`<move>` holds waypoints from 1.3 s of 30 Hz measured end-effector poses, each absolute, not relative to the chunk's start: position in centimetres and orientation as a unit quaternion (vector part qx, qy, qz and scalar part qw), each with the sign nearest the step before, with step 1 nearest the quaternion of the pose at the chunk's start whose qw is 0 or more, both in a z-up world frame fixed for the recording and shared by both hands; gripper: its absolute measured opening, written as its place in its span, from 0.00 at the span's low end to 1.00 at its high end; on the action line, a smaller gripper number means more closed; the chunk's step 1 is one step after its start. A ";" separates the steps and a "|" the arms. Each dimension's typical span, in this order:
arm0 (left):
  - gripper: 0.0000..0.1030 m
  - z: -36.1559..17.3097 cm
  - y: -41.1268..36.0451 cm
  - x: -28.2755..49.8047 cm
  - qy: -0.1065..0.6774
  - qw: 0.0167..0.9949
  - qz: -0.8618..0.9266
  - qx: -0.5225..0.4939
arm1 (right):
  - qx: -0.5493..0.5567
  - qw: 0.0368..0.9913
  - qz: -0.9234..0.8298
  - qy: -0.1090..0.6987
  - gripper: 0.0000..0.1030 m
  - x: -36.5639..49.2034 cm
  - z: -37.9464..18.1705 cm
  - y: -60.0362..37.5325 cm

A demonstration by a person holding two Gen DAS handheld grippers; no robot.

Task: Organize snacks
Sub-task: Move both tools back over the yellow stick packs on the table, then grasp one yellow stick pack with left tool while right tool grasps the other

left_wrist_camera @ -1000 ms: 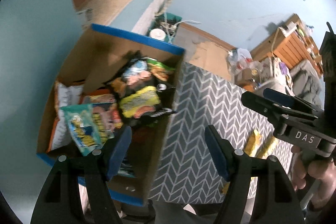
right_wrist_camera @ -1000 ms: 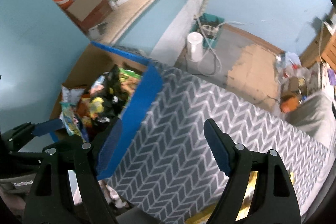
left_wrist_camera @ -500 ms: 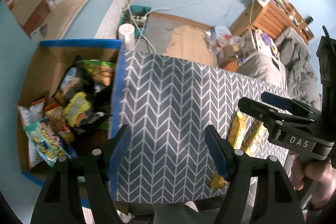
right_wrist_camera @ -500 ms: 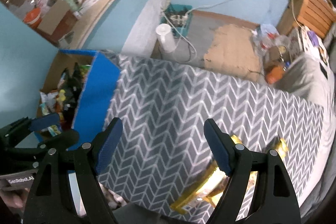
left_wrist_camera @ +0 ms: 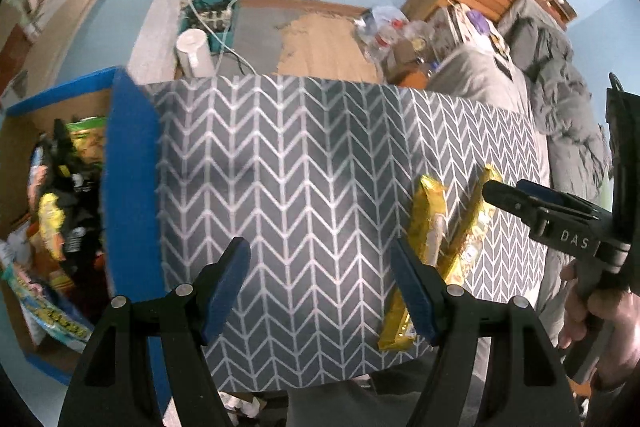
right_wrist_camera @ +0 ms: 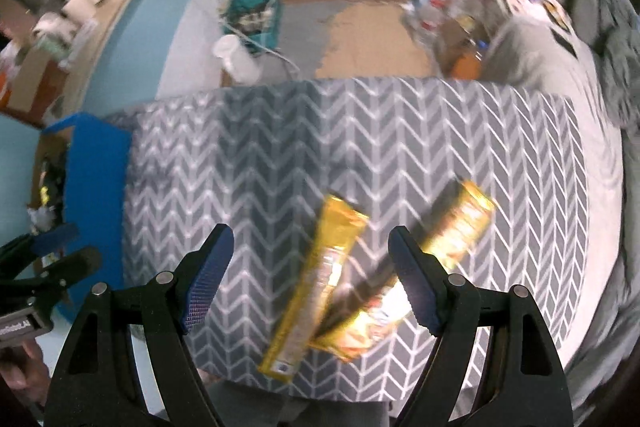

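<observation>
Inside the box (left_wrist_camera: 132, 163), left wrist only — snack bags (left_wrist_camera: 52, 211) visible.

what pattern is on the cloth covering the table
A grey cloth with a white chevron, herringbone-like pattern. The left wrist view shows it sharpest.

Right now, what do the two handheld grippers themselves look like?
Both are black plastic frames with silver pivot screws and blue ridged pads on the fingertips. The left gripper and right gripper match. The right one's side reads "DAS" in white letters.
</observation>
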State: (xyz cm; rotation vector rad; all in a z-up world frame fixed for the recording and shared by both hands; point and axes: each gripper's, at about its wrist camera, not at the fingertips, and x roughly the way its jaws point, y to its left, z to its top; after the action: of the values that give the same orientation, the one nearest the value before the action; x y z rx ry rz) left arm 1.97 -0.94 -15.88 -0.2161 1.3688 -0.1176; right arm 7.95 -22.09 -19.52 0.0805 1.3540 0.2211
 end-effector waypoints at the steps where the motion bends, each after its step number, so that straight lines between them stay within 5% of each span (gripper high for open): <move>1: 0.72 -16.2 -1.5 2.1 0.634 0.765 -0.058 -0.096 | 0.041 0.771 0.092 0.628 0.78 7.8 -20.0 -22.9; 24: 0.72 -23.0 -9.2 3.4 0.683 0.719 -0.096 -0.087 | 0.136 0.718 -0.013 0.683 0.77 6.0 -29.8 -29.3; 29: 0.72 -23.5 -10.1 3.7 0.691 0.711 -0.096 -0.084 | 0.119 0.714 0.015 0.689 0.46 5.6 -30.7 -29.0; 39: 0.72 -24.5 -11.9 3.6 0.702 0.698 -0.107 -0.091 | 0.011 0.730 0.051 0.682 0.28 4.1 -30.3 -28.7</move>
State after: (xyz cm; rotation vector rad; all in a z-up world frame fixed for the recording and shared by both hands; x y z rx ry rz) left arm 3.62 -11.91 -24.52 -0.2029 1.5653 -0.2382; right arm 4.14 -28.74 -30.28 0.0252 1.5014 0.1127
